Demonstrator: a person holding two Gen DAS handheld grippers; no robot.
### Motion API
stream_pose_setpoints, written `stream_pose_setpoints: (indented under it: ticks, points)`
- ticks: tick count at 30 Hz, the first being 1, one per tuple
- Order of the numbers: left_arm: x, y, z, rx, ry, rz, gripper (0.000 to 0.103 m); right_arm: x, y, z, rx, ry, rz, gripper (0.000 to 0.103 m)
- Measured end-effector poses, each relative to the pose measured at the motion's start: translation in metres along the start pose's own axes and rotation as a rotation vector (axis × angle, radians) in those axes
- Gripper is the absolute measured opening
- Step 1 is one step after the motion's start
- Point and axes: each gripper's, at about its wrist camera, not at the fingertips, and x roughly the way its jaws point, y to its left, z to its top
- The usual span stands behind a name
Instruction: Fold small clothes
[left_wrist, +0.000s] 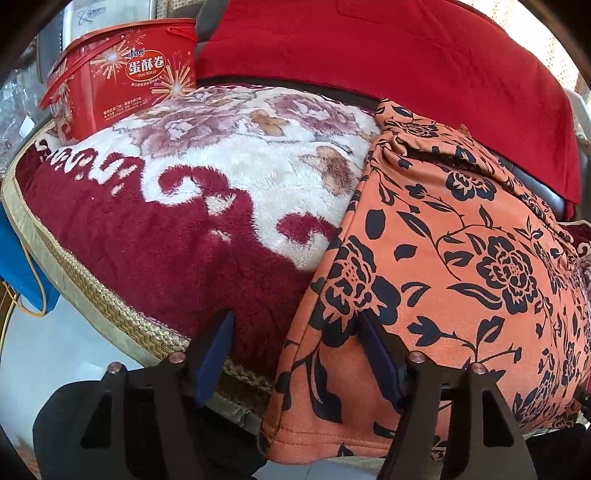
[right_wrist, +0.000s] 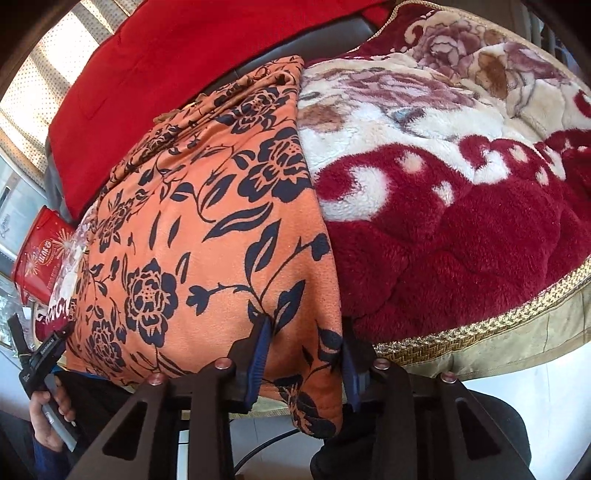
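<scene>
Lying lengthwise over a plush floral blanket (left_wrist: 177, 206), the orange floral garment (left_wrist: 443, 258) runs its long axis away from both claws, its near hem hanging off the front edge. The right gripper (right_wrist: 304, 350) straddles the near right corner of that hem, fingers apart but narrow, cloth between them; whether the pads press I cannot tell. The left gripper (left_wrist: 297, 354) stands wide at the left corner, one finger on cloth, one over blanket. Both point steeply downward. An egg-roll tin (left_wrist: 122, 81) sits behind.

Bright daylight enters from the curtained window (right_wrist: 33, 110) at ten o'clock. Colours are vivid and focus is sharp mid-frame. Fisheye bending curves the edges, and dark vignette fills the corners.
</scene>
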Motion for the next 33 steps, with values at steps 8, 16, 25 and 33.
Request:
stream_pose_setpoints:
  ticks: [8, 16, 25, 33]
  points:
    - [-0.003, 0.0, -0.001, 0.014, -0.01, 0.015, 0.052, -0.006, 0.006, -0.003, -0.04, -0.037, -0.066, 0.022]
    - [-0.009, -0.006, -0.003, 0.053, -0.029, 0.002, 0.022, -0.006, 0.001, -0.002, -0.009, -0.022, -0.007, 0.022]
    - [-0.01, -0.01, -0.005, 0.072, -0.016, -0.016, 0.029, -0.004, -0.016, -0.006, 0.068, 0.056, 0.143, 0.023]
    - [-0.019, 0.007, 0.0, -0.007, 0.025, -0.123, 0.008, -0.009, -0.028, -0.005, 0.136, 0.041, 0.216, 0.017]
